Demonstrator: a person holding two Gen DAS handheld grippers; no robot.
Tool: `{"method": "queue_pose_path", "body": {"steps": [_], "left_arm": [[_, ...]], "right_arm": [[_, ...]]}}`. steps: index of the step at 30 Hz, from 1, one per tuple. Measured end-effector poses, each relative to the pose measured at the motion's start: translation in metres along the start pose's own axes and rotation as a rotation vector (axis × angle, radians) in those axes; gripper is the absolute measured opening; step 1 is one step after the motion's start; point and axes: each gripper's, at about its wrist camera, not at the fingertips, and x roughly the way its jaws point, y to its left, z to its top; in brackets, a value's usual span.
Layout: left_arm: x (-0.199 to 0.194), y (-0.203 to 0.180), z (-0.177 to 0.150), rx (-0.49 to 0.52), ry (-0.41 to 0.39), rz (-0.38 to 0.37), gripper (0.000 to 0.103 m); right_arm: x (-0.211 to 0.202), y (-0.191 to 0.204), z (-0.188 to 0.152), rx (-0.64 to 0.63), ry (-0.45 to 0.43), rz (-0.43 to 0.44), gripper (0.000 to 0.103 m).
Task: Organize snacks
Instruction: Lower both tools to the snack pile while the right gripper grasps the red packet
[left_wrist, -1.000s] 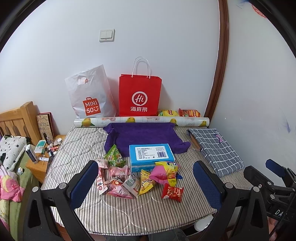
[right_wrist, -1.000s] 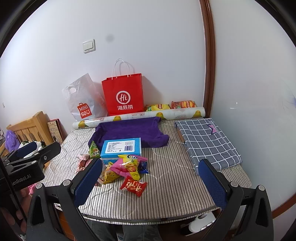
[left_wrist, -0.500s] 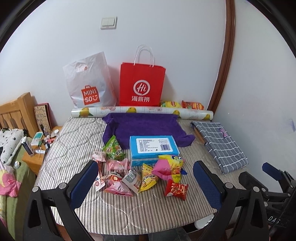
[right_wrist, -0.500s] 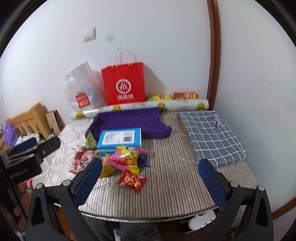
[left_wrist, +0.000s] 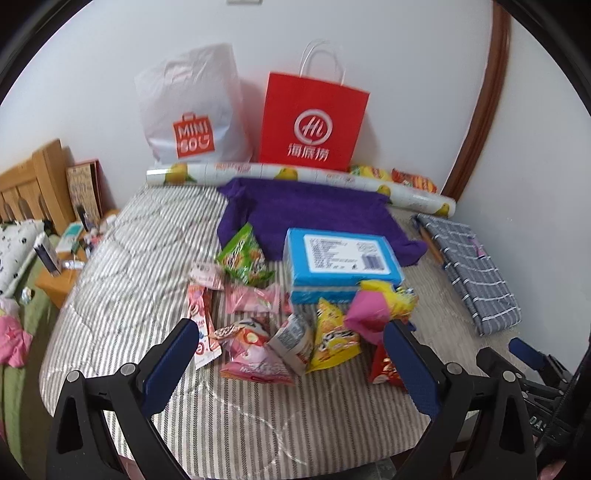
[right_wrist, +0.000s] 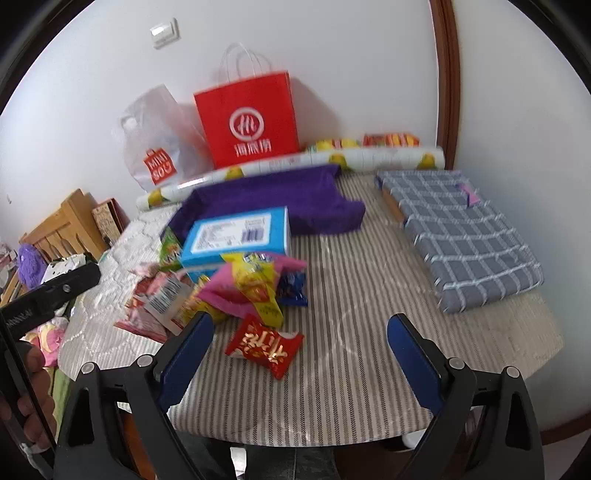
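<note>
The red snack packet (right_wrist: 264, 345) lies at twelve o'clock between the right gripper (right_wrist: 295, 349)'s wide, closing, empty jaws; behind, a bag (right_wrist: 157, 147) reads MINISO.

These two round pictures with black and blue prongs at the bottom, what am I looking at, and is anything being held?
A person holds a two-finger gripper in each hand, each carrying a wide-angle camera looking along its fingers. One picture is from the left gripper, the other from the right gripper. Both face a striped table with a pile of snack packets, a blue box, a purple cloth and a folded checked cloth; a red bag and a white bag stand behind. Nothing is held: the left jaws are open, the right jaws are closing on nothing.
</note>
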Motion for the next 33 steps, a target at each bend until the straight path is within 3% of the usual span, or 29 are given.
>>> {"method": "queue_pose_path", "body": {"steps": [4,15,21,27,33], "left_arm": [[0.017,0.011,-0.002,-0.001,0.031,0.007,0.100],[0.048,0.044,-0.012,-0.045,0.092,0.030,0.100],[0.054,0.060,-0.017,-0.072,0.108,0.054,0.100],[0.060,0.065,-0.019,-0.071,0.107,0.060,0.100],[0.066,0.068,-0.021,-0.073,0.115,0.054,0.100]], "right_arm": [[0.030,-0.001,-0.007,-0.003,0.070,0.004,0.090],[0.080,0.018,-0.023,-0.036,0.148,0.082,0.086],[0.110,0.026,-0.030,-0.030,0.223,0.064,0.086],[0.122,0.032,-0.035,-0.032,0.206,0.042,0.086],[0.125,0.040,-0.035,-0.100,0.177,-0.037,0.063]]}}
